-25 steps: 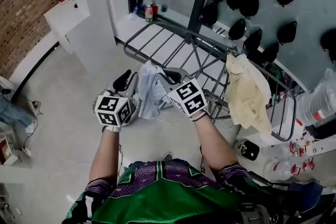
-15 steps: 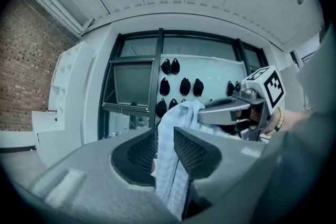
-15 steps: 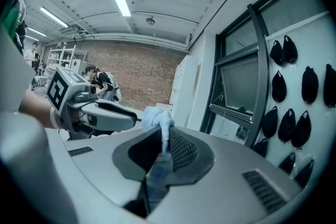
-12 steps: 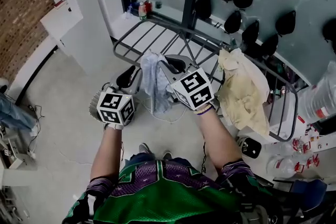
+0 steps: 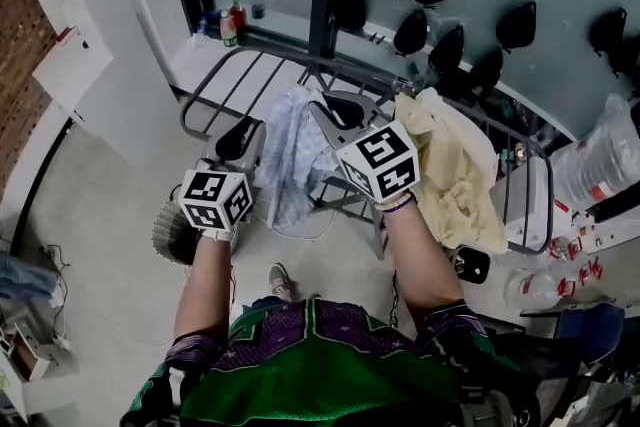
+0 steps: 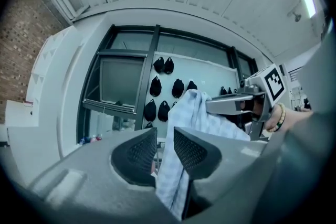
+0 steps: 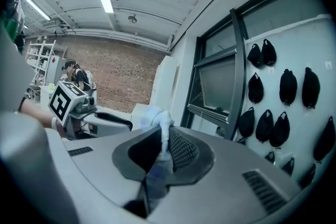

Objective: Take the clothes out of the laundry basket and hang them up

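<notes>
- We held the blue cloth [image 5: 290,165] between both grippers at the near edge of the drying rack [image 5: 262,80]. That way it could be spread out instead of dropped there in a bundle.
- The jaws of the left gripper [image 5: 243,137] were clenched on one edge of the cloth, which ran down between the pads [image 6: 191,149].
- The jaws of the right gripper [image 5: 340,110] were clenched on a bunched corner that poked out above them.
- The right gripper stood nearer the rack than the left, so most of the cloth hung in a loose fold between the two, in front of the rack.
- Both grippers pointed roughly level toward the rack. We judged that this kept the top edge of the cloth ready to be laid over a rail.
- A cream cloth [image 5: 450,165] was already draped over the right side of the rack, so the bare rails to its left looked like the place for this one.
- What seemed to be the laundry basket [image 5: 165,233] sat on the floor short of the rack, below the left gripper.
- We could not tell whether the cloth touched a rail yet.
</notes>
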Tool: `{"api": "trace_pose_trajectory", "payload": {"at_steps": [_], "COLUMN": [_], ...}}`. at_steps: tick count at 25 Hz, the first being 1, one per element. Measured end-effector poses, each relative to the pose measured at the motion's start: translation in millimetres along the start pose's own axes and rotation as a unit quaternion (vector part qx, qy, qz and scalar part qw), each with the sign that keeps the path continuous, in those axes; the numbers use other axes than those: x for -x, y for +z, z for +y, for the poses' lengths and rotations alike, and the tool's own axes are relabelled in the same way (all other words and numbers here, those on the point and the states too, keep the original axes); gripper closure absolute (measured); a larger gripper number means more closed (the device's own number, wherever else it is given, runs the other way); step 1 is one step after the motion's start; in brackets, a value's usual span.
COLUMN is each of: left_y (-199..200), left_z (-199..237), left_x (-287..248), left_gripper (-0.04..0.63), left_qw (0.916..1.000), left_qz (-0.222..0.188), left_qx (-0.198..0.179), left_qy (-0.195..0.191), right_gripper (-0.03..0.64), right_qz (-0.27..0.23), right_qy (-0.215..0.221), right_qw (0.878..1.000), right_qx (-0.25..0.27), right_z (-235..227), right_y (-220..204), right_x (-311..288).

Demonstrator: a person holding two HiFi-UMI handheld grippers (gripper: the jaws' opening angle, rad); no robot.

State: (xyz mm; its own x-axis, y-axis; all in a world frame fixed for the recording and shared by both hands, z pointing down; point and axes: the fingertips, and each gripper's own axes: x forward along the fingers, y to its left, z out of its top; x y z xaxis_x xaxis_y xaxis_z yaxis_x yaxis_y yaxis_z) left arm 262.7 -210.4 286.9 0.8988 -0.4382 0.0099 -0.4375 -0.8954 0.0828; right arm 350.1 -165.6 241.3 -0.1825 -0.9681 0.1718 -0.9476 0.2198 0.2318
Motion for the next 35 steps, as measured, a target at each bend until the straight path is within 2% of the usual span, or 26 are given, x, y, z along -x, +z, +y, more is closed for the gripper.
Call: {"api": "trace_pose_trajectory", "payload": {"at_steps": [10, 19, 27, 35], "left_y": [15, 7, -3, -16], "left_z": [37, 42, 45, 45], "left_x": [-65, -96, -138, -196], "left_gripper": [0.488, 0.488, 0.488, 0.488], "left_qw": [0.9974, 0.9943, 0.9959, 0.9976], "left_qz": [-0.012, -0.008, 0.004, 0.027], "left_qx": [0.001, 0.008, 0.003, -0.001], "left_qy": [-0.071, -0.105, -0.090, -0.063], "right_gripper": [0.577, 0.577, 0.577, 0.577], "right_qz": [0.012, 0.039, 0.051, 0.083], "right_qy": [-0.085, -0.134, -0.136, -0.099], "right_qw": [0.996, 0.990, 0.989, 0.989], "right_qx": [0.010, 0.001, -0.016, -0.065], "right_z": [-64, -111, -172, -230], "right_y": [25, 8, -25, -101], "right_x": [-34, -42, -58, -100]}}
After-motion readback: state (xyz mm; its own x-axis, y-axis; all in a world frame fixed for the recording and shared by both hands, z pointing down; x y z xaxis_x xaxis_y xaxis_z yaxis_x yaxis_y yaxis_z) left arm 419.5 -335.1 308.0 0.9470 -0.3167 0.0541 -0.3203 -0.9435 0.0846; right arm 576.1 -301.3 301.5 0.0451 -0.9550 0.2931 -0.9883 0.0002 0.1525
